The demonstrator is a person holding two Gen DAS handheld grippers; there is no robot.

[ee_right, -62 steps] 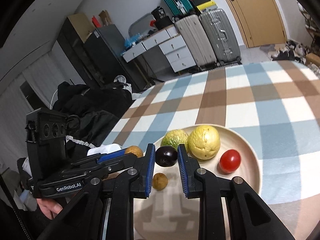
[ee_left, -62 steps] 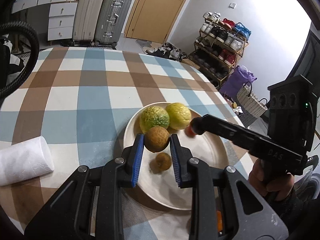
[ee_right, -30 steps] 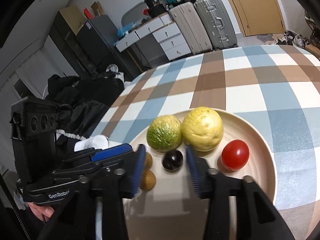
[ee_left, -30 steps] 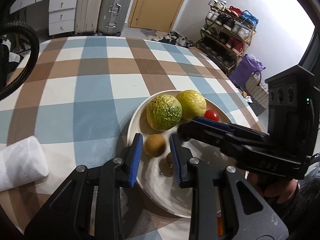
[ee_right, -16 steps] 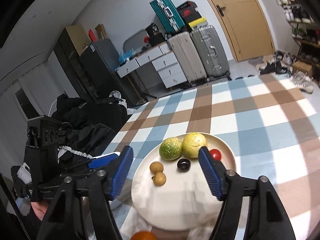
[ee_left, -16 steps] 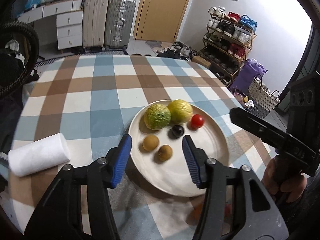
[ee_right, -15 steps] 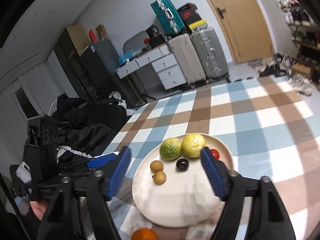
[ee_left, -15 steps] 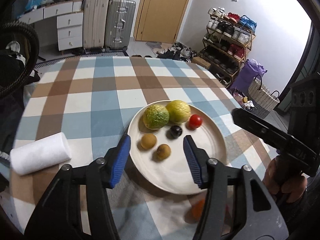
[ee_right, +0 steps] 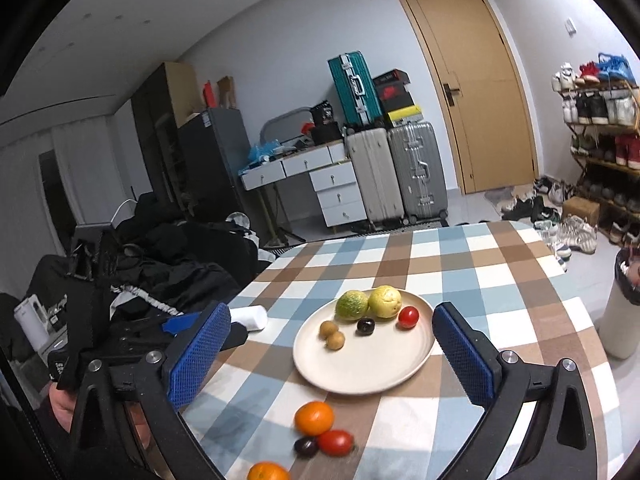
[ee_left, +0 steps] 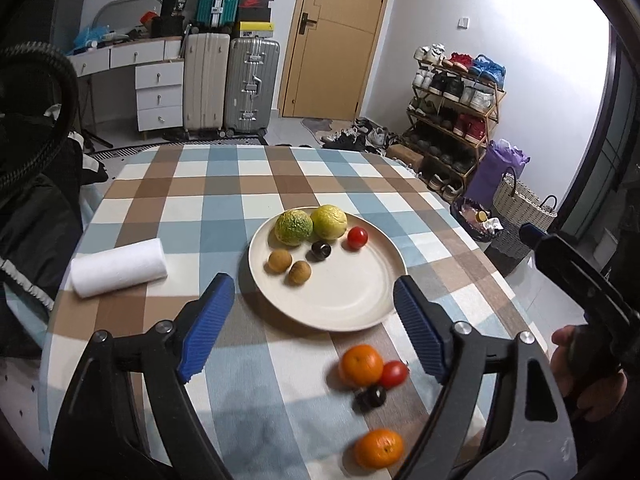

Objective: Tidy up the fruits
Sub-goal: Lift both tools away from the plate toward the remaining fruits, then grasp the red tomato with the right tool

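Left gripper [ee_left: 310, 322]: jaws spread wide, nothing held, above the bench.
Right gripper [ee_right: 330, 354]: jaws spread wide, empty, facing the plate.
Plate [ee_left: 360, 300]: sat on the checked bench [ee_left: 200, 200], carrying six fruits along its far half.
Loose fruits: two oranges [ee_left: 361, 365], a tomato [ee_left: 394, 374] and a dark plum [ee_left: 370, 397] lay on the bench just beside the plate's near rim.
Towel [ee_left: 119, 267]: rolled, left of the plate.
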